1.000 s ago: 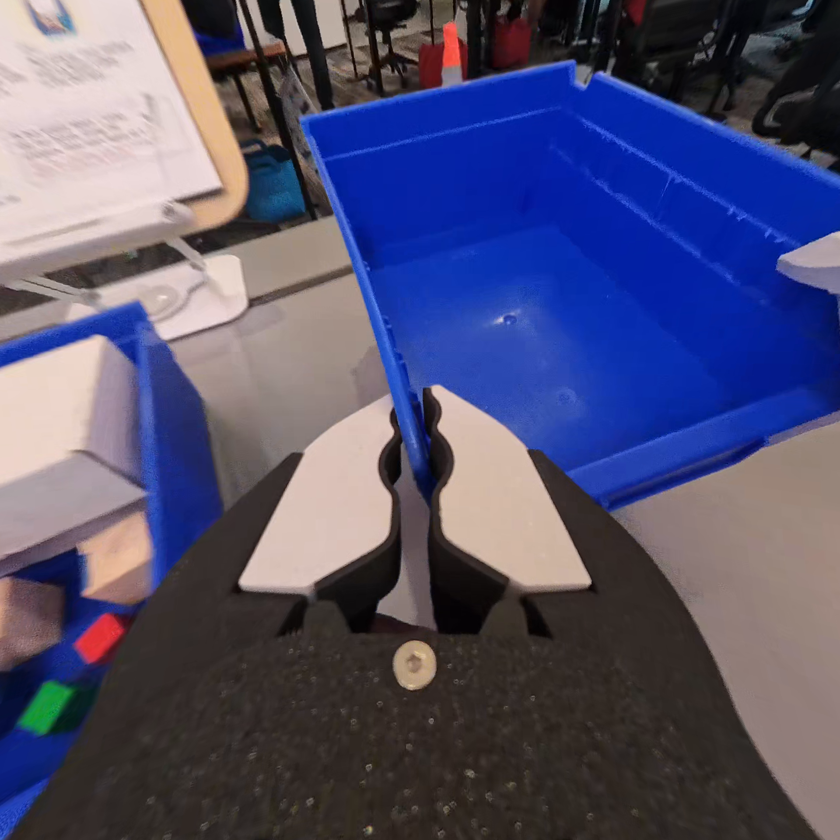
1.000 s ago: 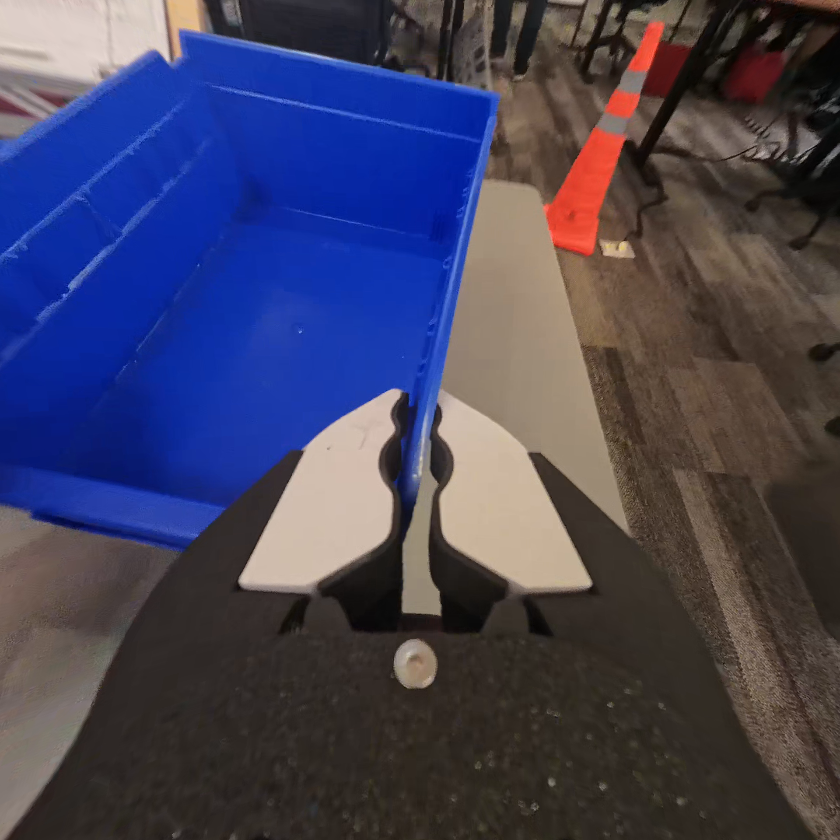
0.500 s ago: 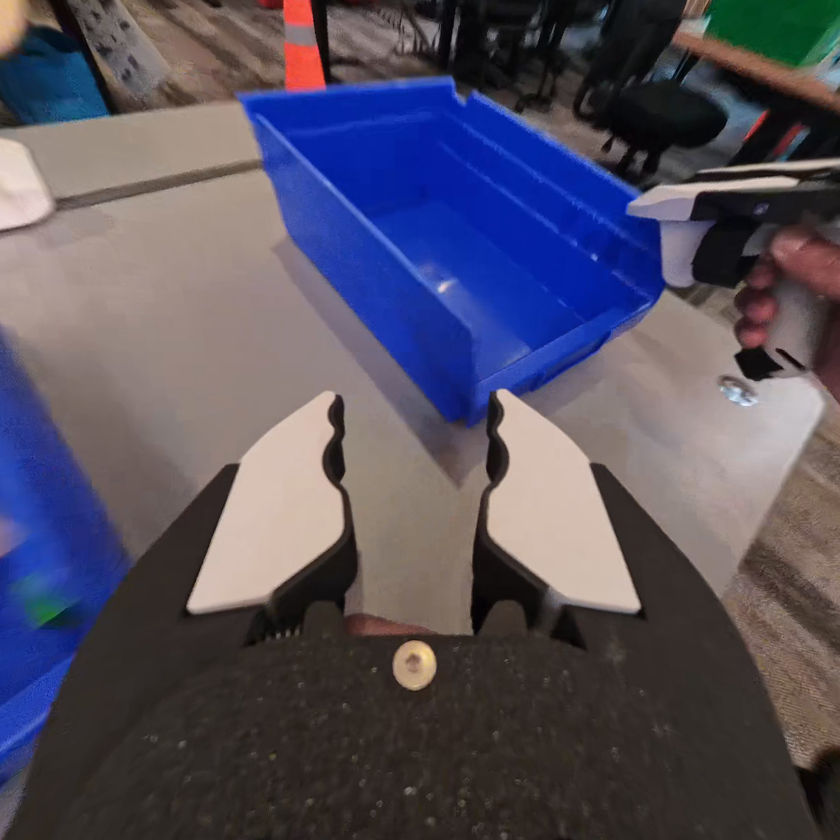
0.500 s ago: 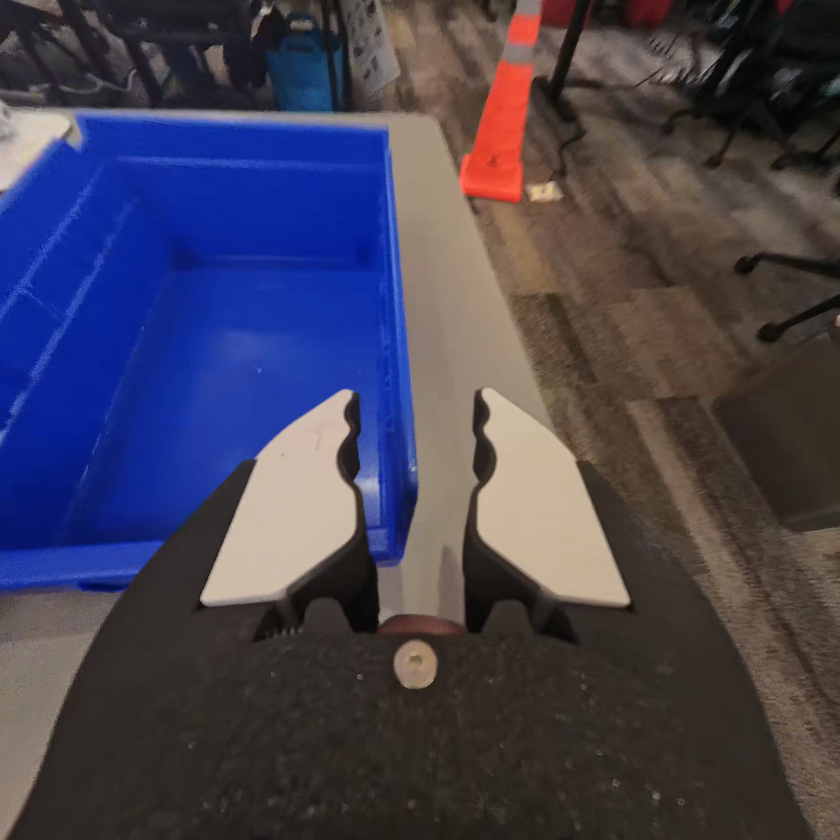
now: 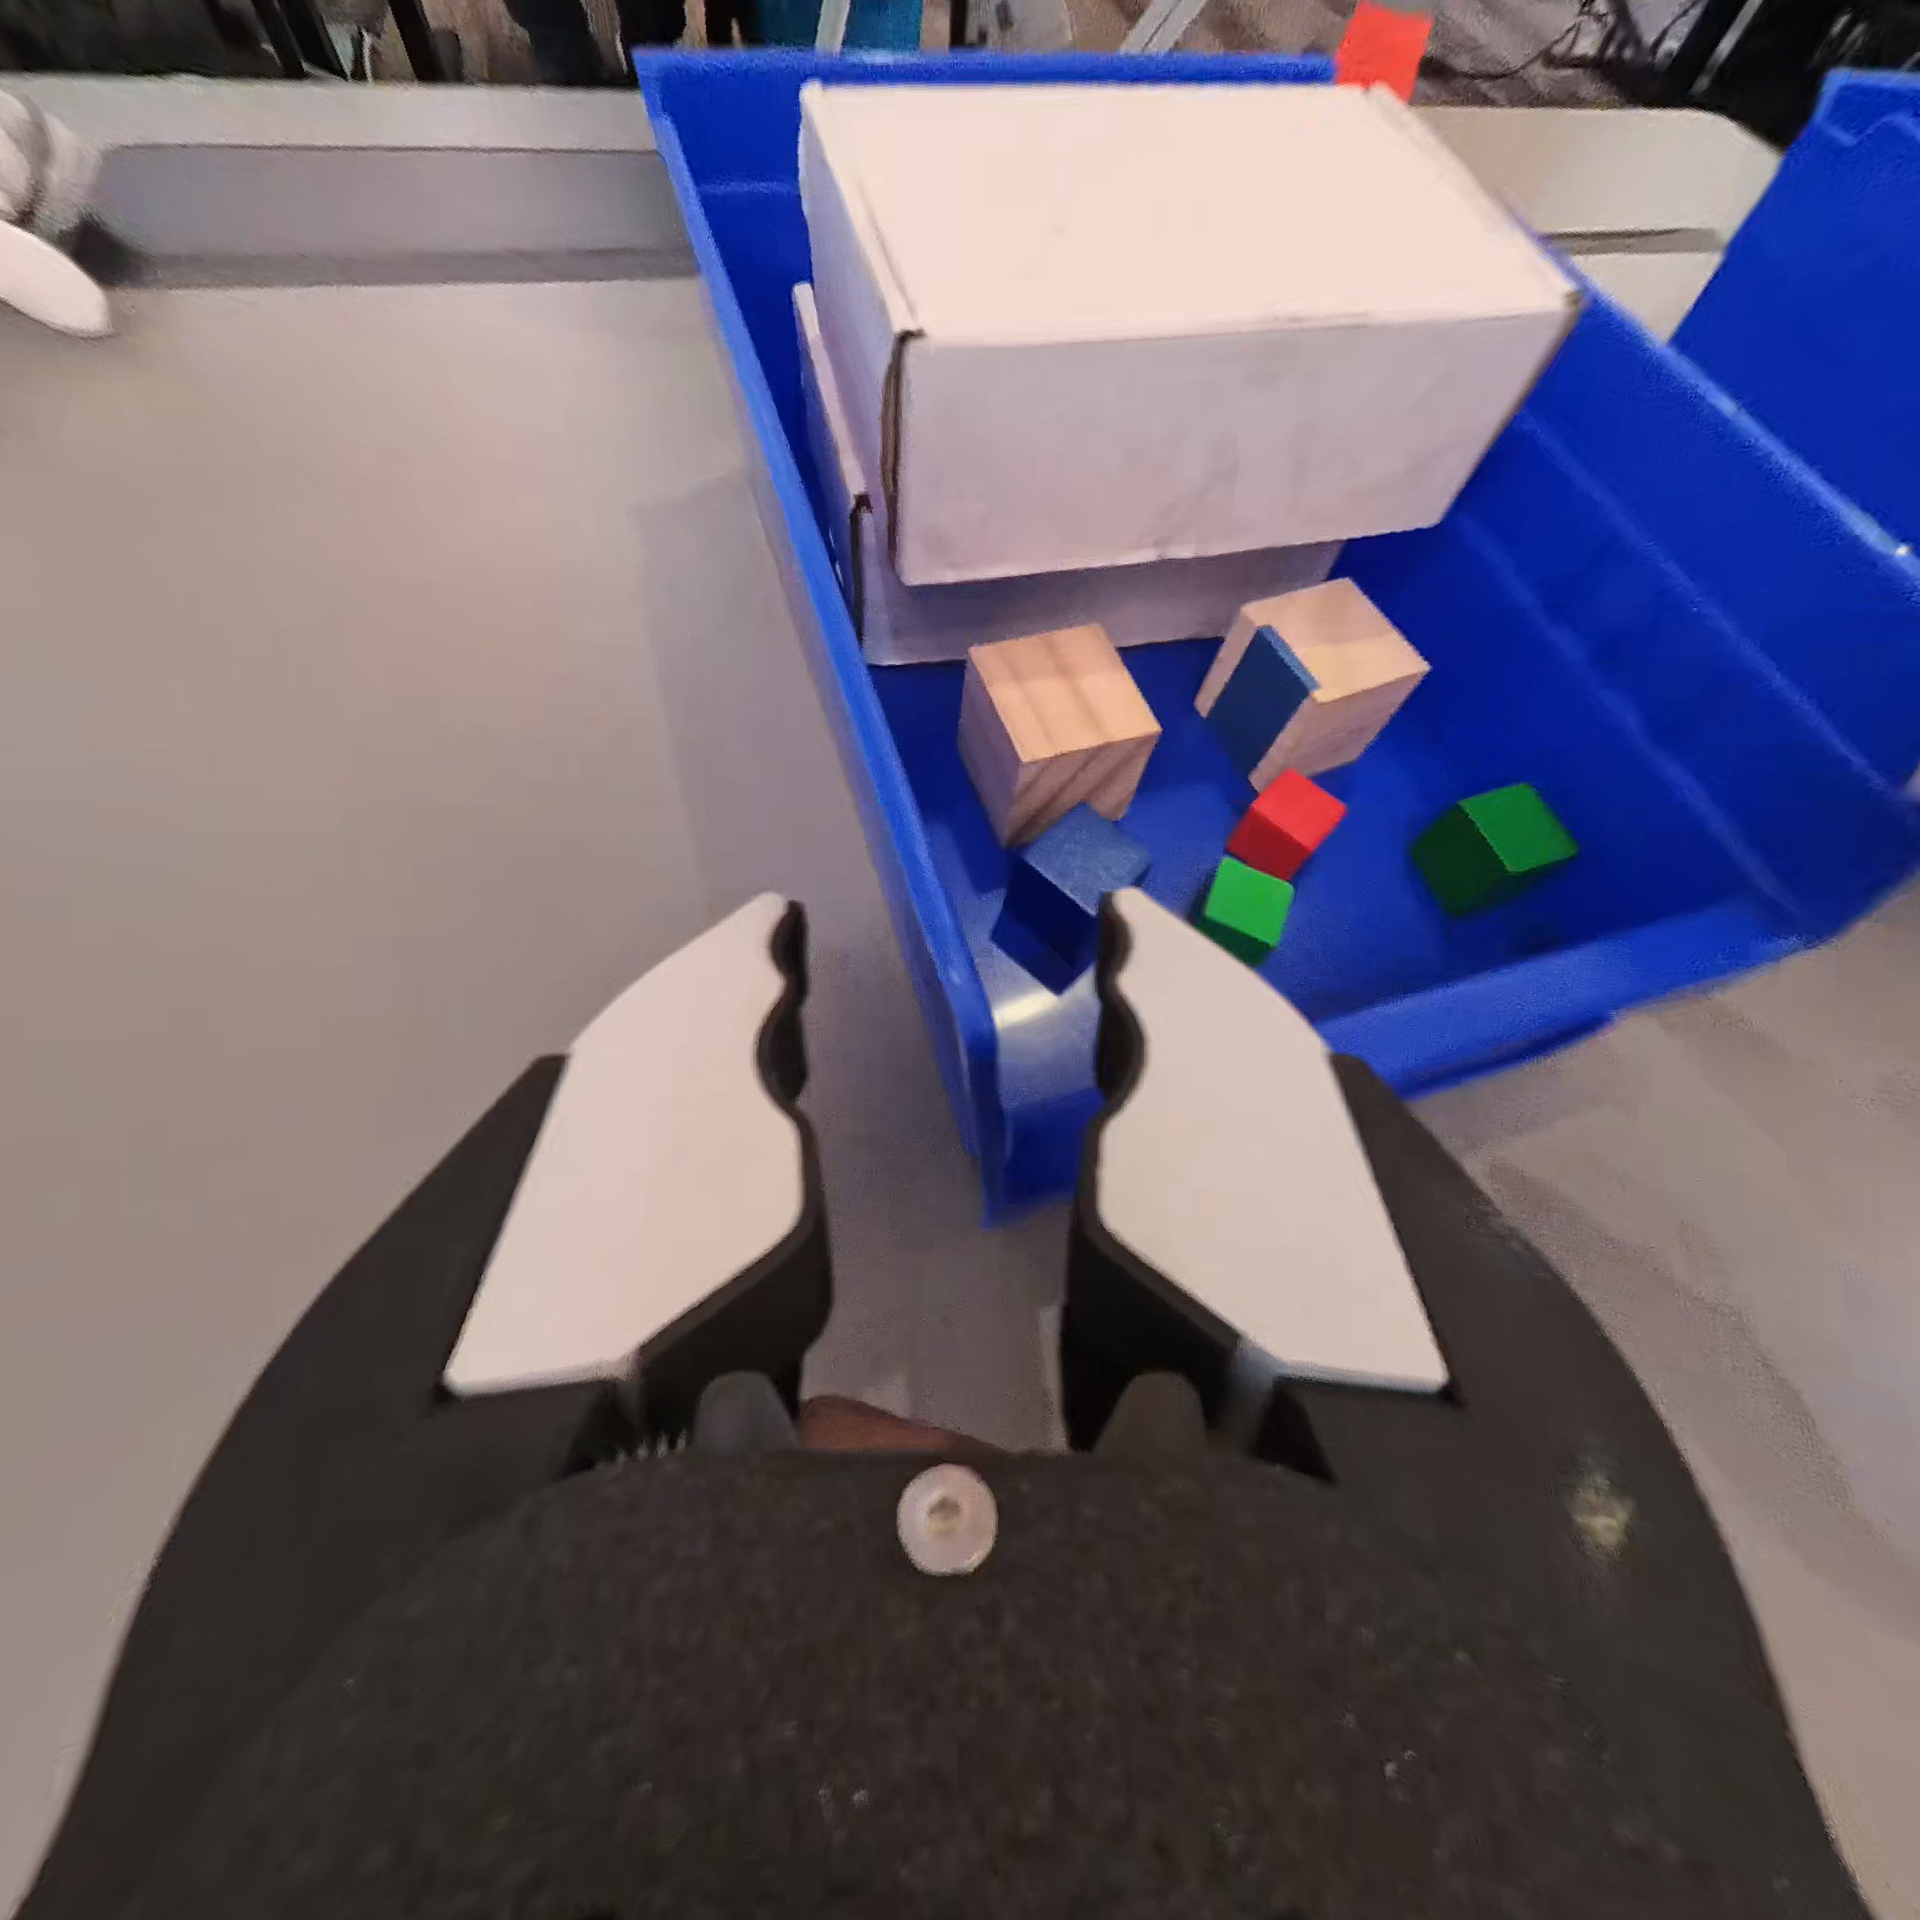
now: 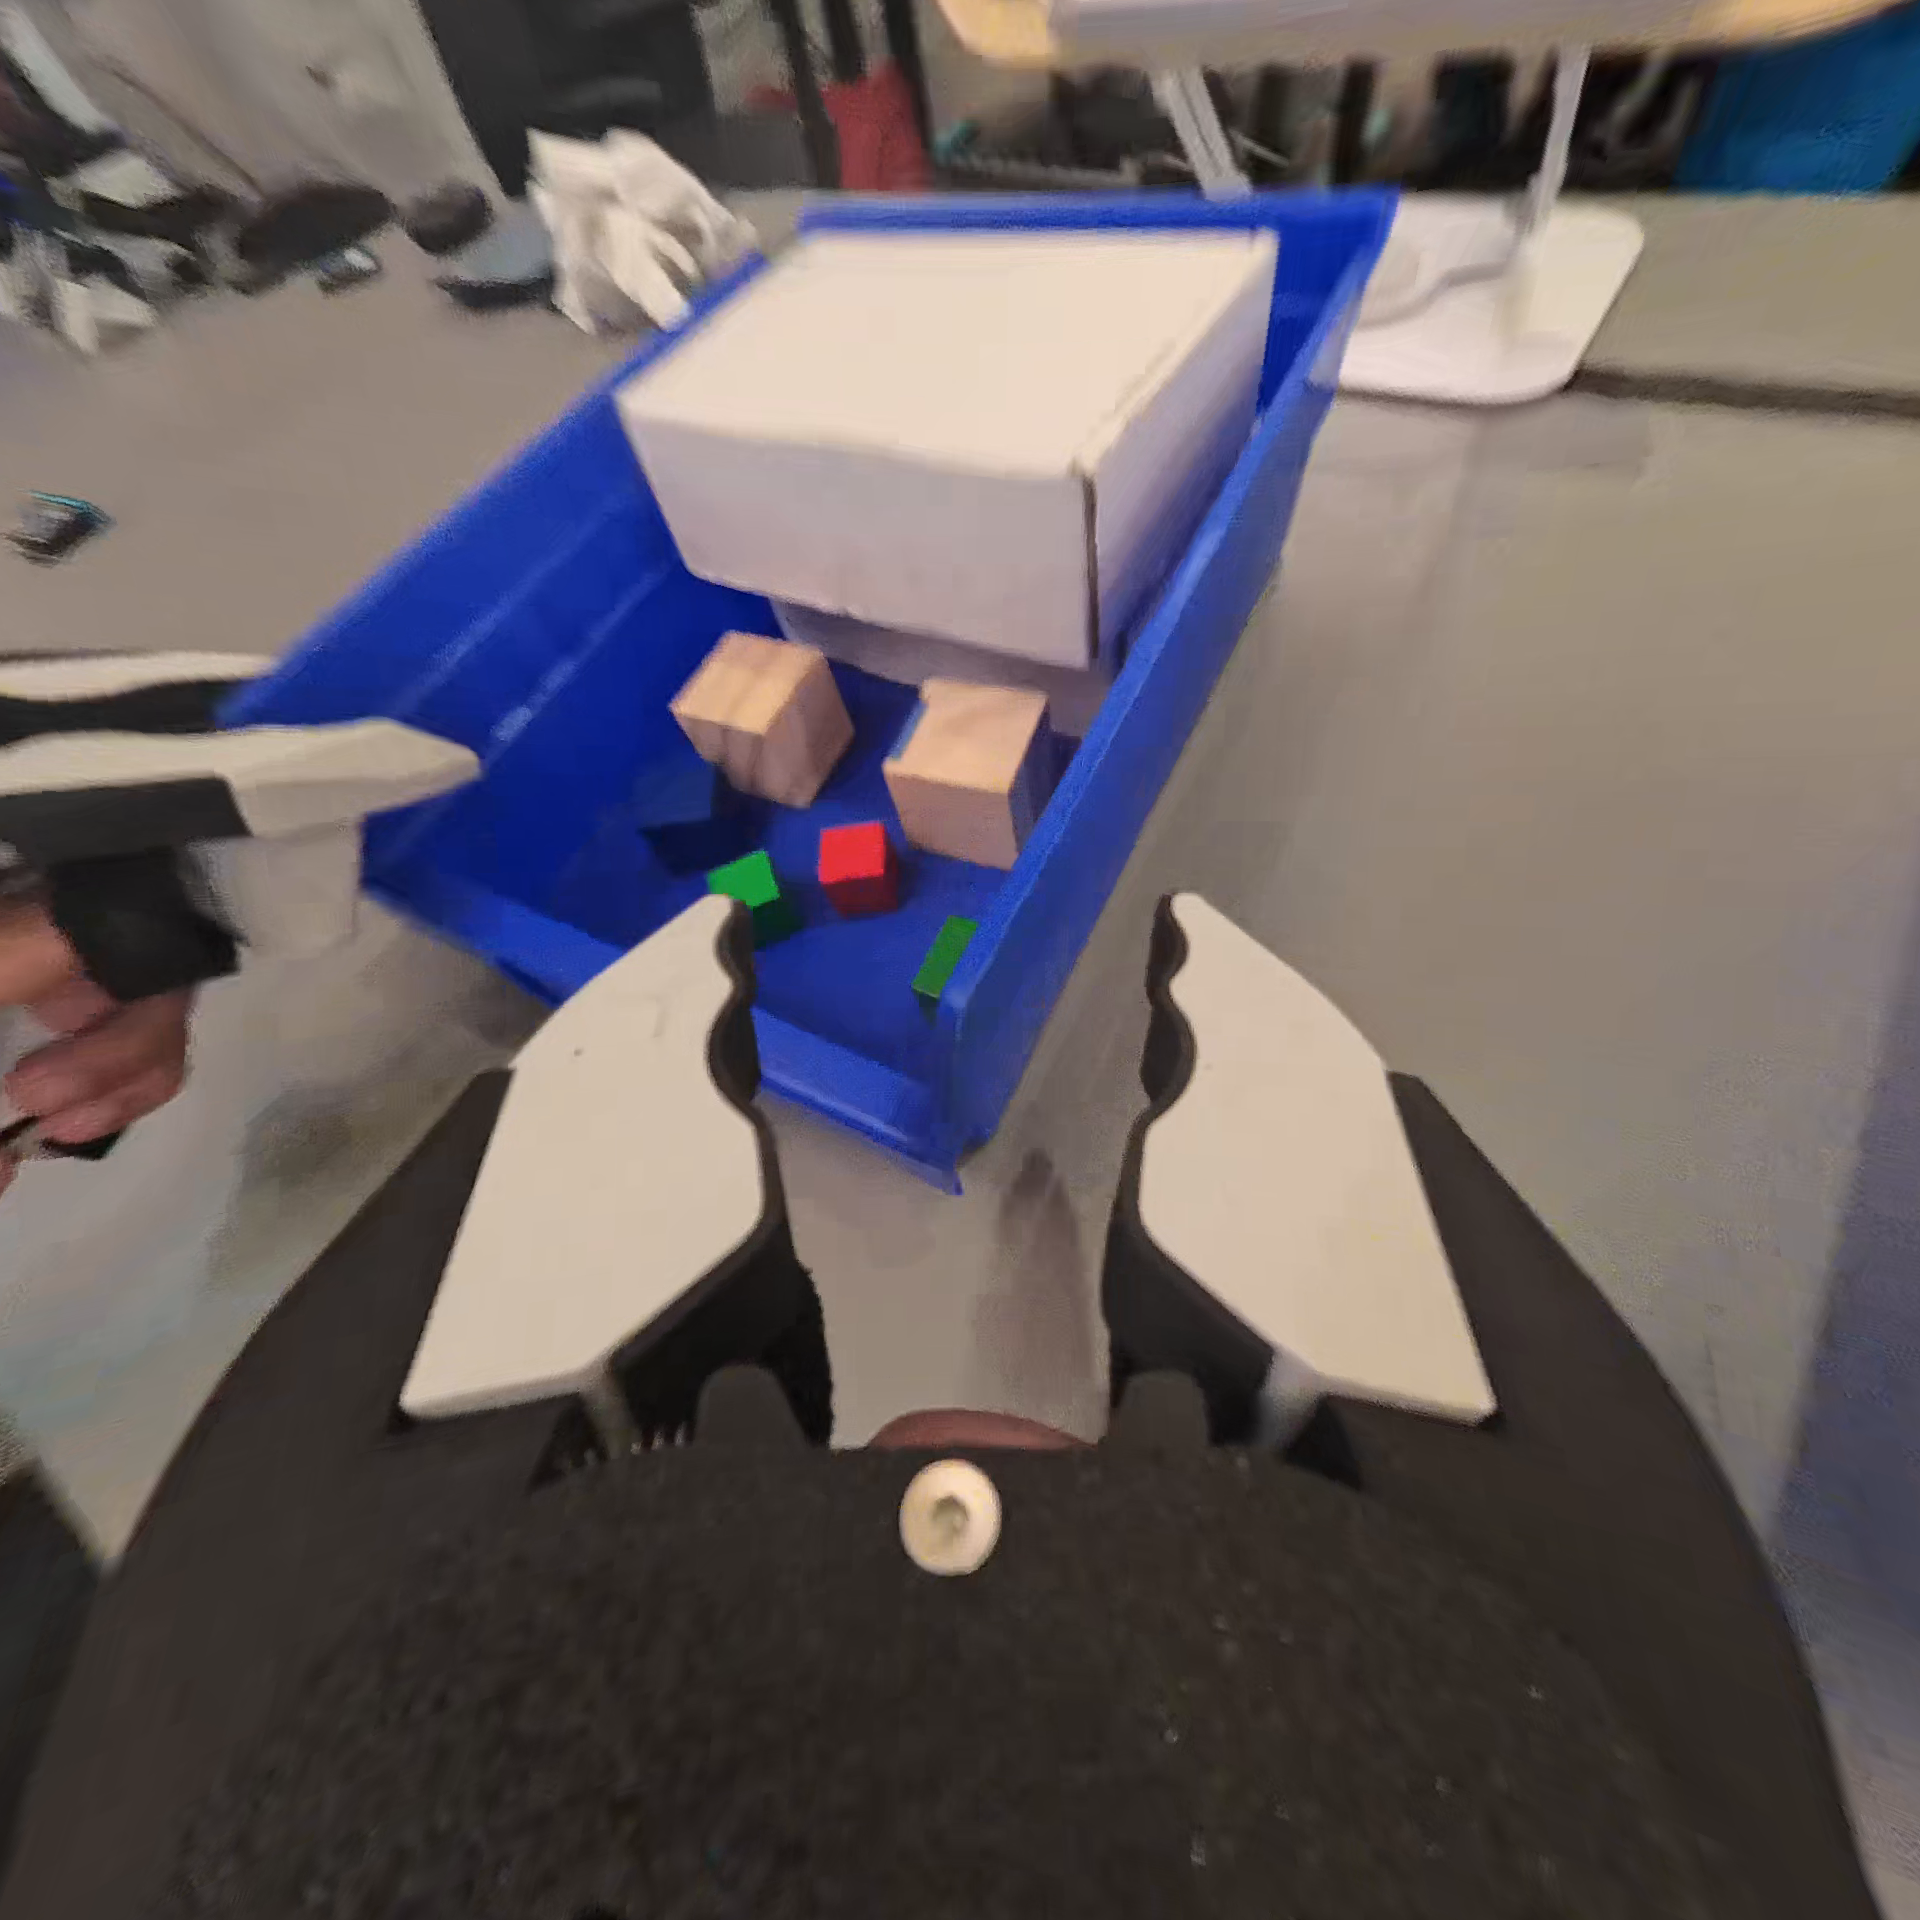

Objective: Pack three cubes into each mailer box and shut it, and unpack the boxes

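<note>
Mailer boxes [image 5: 1143, 312] are lying stacked, shut, at the far end of a blue bin [image 5: 1662, 582] on the grey counter [image 5: 364, 675].

The upper white box is resting on the lower one [image 5: 1091, 613] and is sitting skewed, its long axis running across the bin. Both are looking plain white and creased. In front of them, from left to right in the left wrist view, are lying a wooden cube [image 5: 1055, 727], a blue cube [image 5: 1070, 894], a small green cube [image 5: 1247, 906], a red cube [image 5: 1286, 821], a second wooden cube [image 5: 1340, 675] with a blue piece [image 5: 1259, 698] leaning on it, and a larger green cube [image 5: 1496, 844]. The left tongs [image 5: 945, 935] are standing moderately open, holding nothing, straddling the bin's near corner. The right tongs [image 6: 948, 925] are gaping wider, empty, over the bin's other near corner [image 6: 956, 1143].
</note>
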